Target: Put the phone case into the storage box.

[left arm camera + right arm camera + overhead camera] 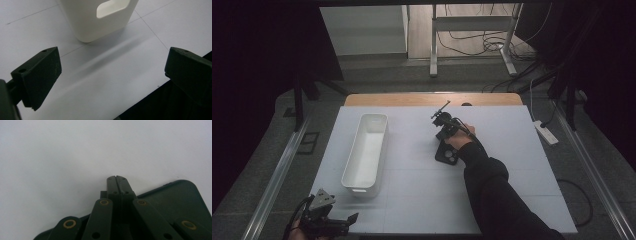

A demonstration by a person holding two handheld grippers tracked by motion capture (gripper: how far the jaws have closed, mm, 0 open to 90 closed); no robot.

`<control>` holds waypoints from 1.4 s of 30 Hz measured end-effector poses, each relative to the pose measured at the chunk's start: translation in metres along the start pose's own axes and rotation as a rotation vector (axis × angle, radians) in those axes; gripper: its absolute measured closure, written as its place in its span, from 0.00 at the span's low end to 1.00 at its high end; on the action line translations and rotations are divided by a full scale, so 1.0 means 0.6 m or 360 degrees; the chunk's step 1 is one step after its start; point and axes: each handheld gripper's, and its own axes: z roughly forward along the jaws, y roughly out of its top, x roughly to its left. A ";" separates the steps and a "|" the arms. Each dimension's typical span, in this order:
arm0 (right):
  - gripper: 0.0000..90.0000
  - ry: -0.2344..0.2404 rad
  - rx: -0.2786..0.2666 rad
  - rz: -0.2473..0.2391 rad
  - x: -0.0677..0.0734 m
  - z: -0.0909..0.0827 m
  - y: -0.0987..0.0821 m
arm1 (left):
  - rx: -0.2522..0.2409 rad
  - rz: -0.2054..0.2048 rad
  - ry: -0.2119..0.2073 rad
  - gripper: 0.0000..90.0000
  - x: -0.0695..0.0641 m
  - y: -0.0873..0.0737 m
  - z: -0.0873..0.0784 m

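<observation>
**Right gripper pressed shut over a black slab; left gripper wide open at the near edge**

Right gripper [446, 152] sits mid-worktop, right of centre, at the end of a black-sleeved forearm that comes in from the near right and reaches diagonally toward the far left. The right hand [458, 137] wraps the gripper's body, with the cable looping off its far side. In the right gripper view the two jaws are closed flat against each other, only a hairline seam between them at the tip [116, 180]; whether anything thin is caught in that seam cannot be told. Directly under and behind the jaws lies a flat black object [180, 200] with rounded corners, on the white worktop [62, 157]. From the high view the same black object [447, 153] shows just near the hand, with round details on its face too small to read.

Left gripper [343, 223] rests at the near left corner of the worktop, held by the left hand [298, 230] at the bottom edge, its grey three-cornered plate [322, 200] facing up. Its jaws stand far apart and hold nothing; in the left gripper view [110, 72] bare worktop lies between them.

A long white bin [366, 150] stands left of centre, running near to far, open side up. Its near end, with a handle cutout [111, 8], lies just beyond the left gripper, apart from both jaws, and well left of the right gripper.
</observation>
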 end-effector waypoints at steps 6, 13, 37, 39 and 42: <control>1.00 -0.0019 0.0011 0.0020 -0.014 -0.006 -0.010 | 0.0001 0.0000 0.0000 0.02 0.000 0.000 0.000; 1.00 -0.0036 0.0016 0.0043 -0.029 -0.014 -0.023 | 0.0003 0.0000 0.0000 0.02 0.000 0.000 0.000; 1.00 -0.0044 0.0026 0.0147 -0.071 -0.047 -0.084 | -0.0019 -0.0024 -0.0017 0.01 0.002 -0.001 -0.001; 1.00 -0.0054 0.0019 0.0154 -0.076 -0.051 -0.091 | -0.0019 -0.0023 -0.0016 0.01 0.003 -0.001 -0.002; 1.00 -0.0063 0.0018 0.0163 -0.079 -0.055 -0.096 | -0.0019 -0.0026 -0.0018 0.01 0.003 -0.001 -0.002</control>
